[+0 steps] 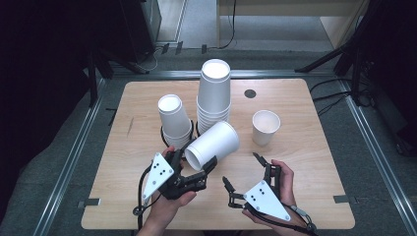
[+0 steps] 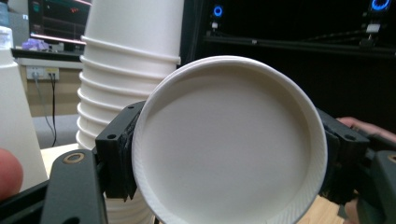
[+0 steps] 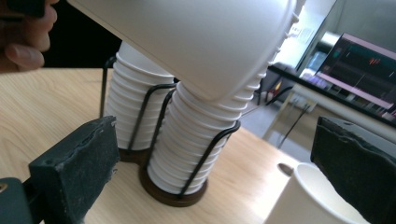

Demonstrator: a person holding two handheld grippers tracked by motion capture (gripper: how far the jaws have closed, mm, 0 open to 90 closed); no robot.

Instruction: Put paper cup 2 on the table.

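Wooden table [image 1: 147, 206] under a dim room, dark floor around. Lower centre of the frame: left gripper [image 1: 199, 172] clamped on a white paper cup [image 1: 212, 145], tipped sideways, mouth toward the person. Behind it, two cup stacks [image 1: 213, 93] in wire holders. Right gripper [image 1: 242, 172], lower right, jaws apart, empty. Lone cup [image 1: 265, 127] stands upright, right of centre.
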